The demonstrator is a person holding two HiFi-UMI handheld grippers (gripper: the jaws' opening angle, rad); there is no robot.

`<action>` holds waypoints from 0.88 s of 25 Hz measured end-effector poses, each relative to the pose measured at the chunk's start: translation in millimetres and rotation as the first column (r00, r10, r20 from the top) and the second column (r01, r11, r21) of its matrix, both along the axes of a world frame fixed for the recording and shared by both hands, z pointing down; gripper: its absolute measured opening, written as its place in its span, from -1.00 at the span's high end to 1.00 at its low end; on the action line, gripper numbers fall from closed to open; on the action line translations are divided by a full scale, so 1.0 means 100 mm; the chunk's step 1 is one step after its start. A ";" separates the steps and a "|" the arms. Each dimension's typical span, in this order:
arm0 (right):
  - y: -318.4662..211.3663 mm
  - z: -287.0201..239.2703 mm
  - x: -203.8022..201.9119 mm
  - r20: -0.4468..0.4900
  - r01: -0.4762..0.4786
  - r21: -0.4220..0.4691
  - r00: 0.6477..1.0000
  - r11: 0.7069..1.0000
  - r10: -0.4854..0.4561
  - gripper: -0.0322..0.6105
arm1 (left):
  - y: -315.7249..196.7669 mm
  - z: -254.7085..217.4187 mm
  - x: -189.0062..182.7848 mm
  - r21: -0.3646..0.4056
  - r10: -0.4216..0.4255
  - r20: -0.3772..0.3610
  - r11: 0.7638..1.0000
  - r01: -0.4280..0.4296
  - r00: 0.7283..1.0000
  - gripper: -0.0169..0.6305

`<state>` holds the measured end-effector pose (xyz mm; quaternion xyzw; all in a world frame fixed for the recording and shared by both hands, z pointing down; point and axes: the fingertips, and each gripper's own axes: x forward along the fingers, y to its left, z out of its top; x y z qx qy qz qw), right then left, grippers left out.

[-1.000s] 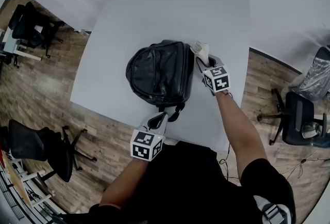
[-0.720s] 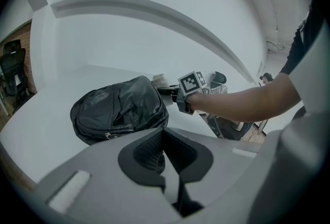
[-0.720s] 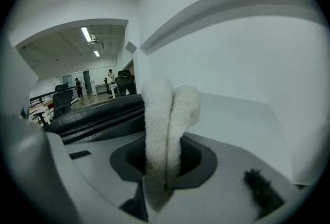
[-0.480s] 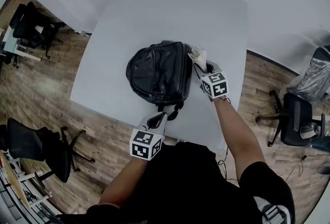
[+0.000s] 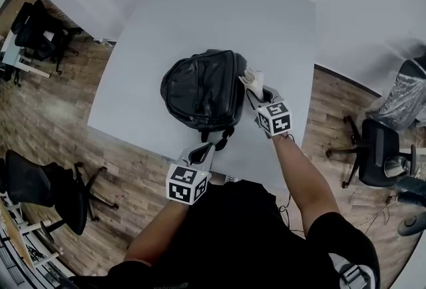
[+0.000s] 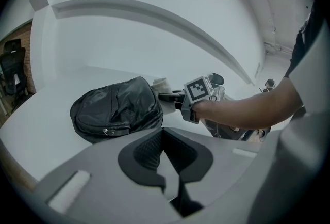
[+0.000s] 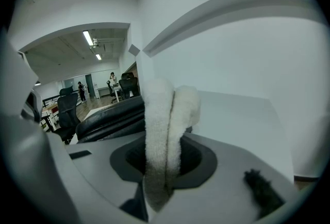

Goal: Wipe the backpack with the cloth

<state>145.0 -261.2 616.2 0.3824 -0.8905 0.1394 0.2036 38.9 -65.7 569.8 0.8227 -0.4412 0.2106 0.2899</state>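
We see the black backpack (image 5: pixel 202 89) lying flat near the middle of the white table (image 5: pixel 200 14), its strap loop (image 5: pixel 224 139) pointing at the near edge. The right gripper (image 5: pixel 255 93) is clamped on the white cloth (image 5: pixel 253 80). In the right gripper view the cloth (image 7: pixel 164 125) stands folded between the jaws of the right gripper (image 7: pixel 165 169), sticking up above them, with the backpack (image 7: pixel 111 117) just behind it on the left. In the head view the cloth sits against the backpack's right edge, apparently touching it. The left gripper view agrees: the cloth (image 6: pixel 160 82) is at the upper right corner of the backpack (image 6: pixel 116 109), held by the right gripper (image 6: pixel 170 97). The left gripper (image 5: pixel 207 150) is at the near table edge, just beside the strap loop. In its own view the left gripper (image 6: pixel 172 169) has its jaws drawn together with nothing between them, and the backpack lies ahead and to the left, apart from the jaws. Office chairs (image 5: pixel 378 151) stand on the wood floor (image 5: pixel 40 114) around the table.
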 end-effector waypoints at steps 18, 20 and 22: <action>0.65 -0.07 -0.04 0.051 0.000 -0.031 0.999 1.000 0.002 0.61 | 0.02 -0.05 0.00 0.021 -0.009 -0.011 1.000 0.009 1.000 0.93; 0.75 -0.09 -0.07 0.049 0.013 -0.028 0.999 1.000 -0.012 0.61 | 0.02 -0.05 0.02 0.025 -0.001 -0.011 1.000 0.001 1.000 0.93; 0.86 -0.11 -0.11 0.049 0.024 -0.023 0.999 0.999 -0.023 0.61 | 0.02 -0.07 0.03 0.031 0.004 -0.012 1.000 -0.004 1.000 0.93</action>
